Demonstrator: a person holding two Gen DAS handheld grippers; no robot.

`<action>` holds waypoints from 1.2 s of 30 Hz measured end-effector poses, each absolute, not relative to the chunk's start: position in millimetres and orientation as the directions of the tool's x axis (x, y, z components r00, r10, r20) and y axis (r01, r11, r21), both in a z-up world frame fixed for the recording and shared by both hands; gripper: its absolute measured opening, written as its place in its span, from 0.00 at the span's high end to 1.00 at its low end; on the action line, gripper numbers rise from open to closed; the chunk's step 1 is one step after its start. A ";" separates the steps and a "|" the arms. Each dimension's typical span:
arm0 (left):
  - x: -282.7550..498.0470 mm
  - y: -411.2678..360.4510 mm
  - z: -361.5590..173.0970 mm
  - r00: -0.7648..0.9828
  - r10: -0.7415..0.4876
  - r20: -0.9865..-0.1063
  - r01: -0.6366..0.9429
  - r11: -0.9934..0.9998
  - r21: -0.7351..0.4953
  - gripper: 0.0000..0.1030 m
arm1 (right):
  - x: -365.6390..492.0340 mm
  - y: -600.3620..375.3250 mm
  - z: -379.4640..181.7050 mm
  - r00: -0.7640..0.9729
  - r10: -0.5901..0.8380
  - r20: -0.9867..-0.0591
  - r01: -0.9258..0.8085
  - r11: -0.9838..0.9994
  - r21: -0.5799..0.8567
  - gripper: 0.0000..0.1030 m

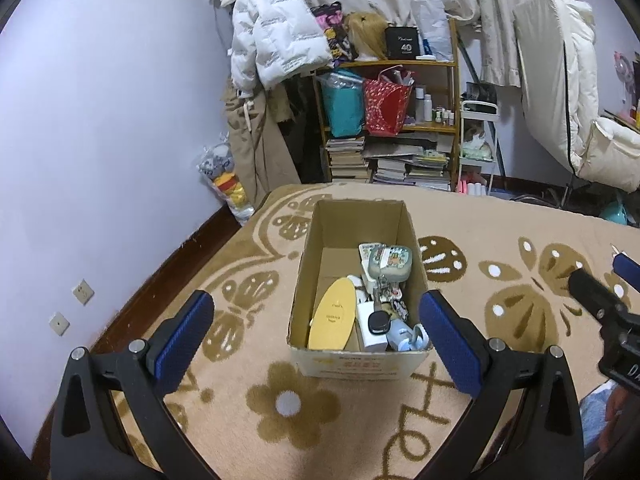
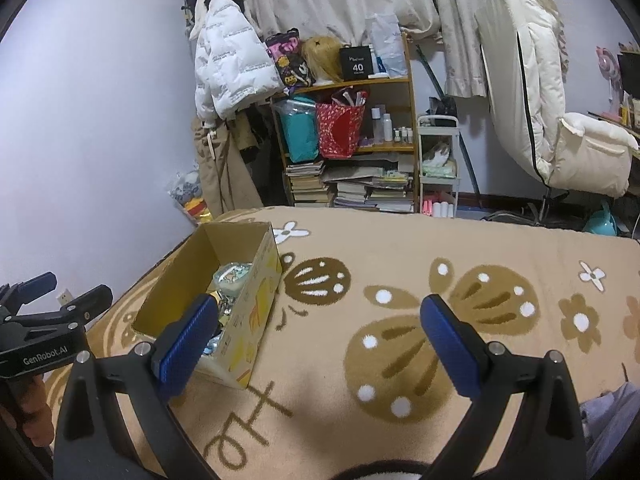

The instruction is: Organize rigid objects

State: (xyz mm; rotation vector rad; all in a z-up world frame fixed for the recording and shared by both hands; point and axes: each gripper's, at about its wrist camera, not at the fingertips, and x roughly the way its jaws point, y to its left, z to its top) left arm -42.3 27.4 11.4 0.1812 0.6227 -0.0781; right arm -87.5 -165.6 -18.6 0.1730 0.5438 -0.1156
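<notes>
Both the left gripper point(image 1: 316, 340) and right gripper point(image 2: 312, 344) have jaws spread wide and empty; ahead between the left jaws, the cardboard box point(image 1: 356, 362) looks light, stiff, best gripped by a wall.

Open cardboard box point(image 1: 316, 264) standing upright on the patterned blanket, flaps up, far left corner of its floor bare. Inside, crowded toward the near end and right wall: flat yellow oval piece point(image 1: 333, 318) leaning tilted on the left; small white box point(image 1: 370, 330) just beside it; black key fob point(image 1: 378, 323) lying on top of that; pale blue item point(image 1: 408, 338) in the near right corner; rounded illustrated tin point(image 1: 390, 263) topping the pile farther back.
</notes>
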 end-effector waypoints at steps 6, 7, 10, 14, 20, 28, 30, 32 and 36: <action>-40.3 27.0 4.3 0.791 -0.008 -0.612 0.124 0.981 0.147 0.01 | -85.9 -166.7 -23.9 0.838 -0.067 -0.542 0.163 0.978 0.131 0.00; -41.2 26.3 3.9 0.791 -0.010 -0.611 0.126 0.981 0.146 0.01 | -85.7 -167.0 -24.4 0.835 -0.069 -0.545 0.165 0.978 0.128 0.00; -46.2 25.3 2.8 0.800 -0.003 -0.600 0.121 0.980 0.157 0.01 | -86.2 -168.0 -24.7 0.836 -0.069 -0.545 0.165 0.978 0.129 0.00; -48.1 22.5 2.2 0.798 -0.002 -0.603 0.129 0.977 0.168 0.01 | -86.8 -167.7 -24.4 0.834 -0.076 -0.547 0.171 0.977 0.125 0.00; -48.5 20.9 1.7 0.797 -0.002 -0.604 0.134 0.976 0.173 0.01 | -87.0 -166.9 -24.8 0.832 -0.081 -0.549 0.172 0.978 0.117 0.00; -46.8 19.8 -1.2 0.788 0.000 -0.616 0.137 0.975 0.175 0.01 | -87.3 -166.2 -24.4 0.834 -0.081 -0.546 0.173 0.978 0.120 0.00; -46.7 20.1 -1.6 0.787 0.000 -0.617 0.137 0.975 0.175 0.01 | -87.4 -165.0 -24.8 0.833 -0.081 -0.547 0.173 0.978 0.119 0.00; -47.3 19.8 -1.1 0.788 -0.007 -0.615 0.145 0.974 0.174 0.01 | -87.5 -164.1 -24.9 0.833 -0.083 -0.547 0.175 0.977 0.119 0.00; -48.3 17.7 -1.3 0.791 -0.002 -0.612 0.150 0.970 0.191 0.01 | -88.2 -163.6 -26.0 0.832 -0.082 -0.548 0.175 0.977 0.119 0.00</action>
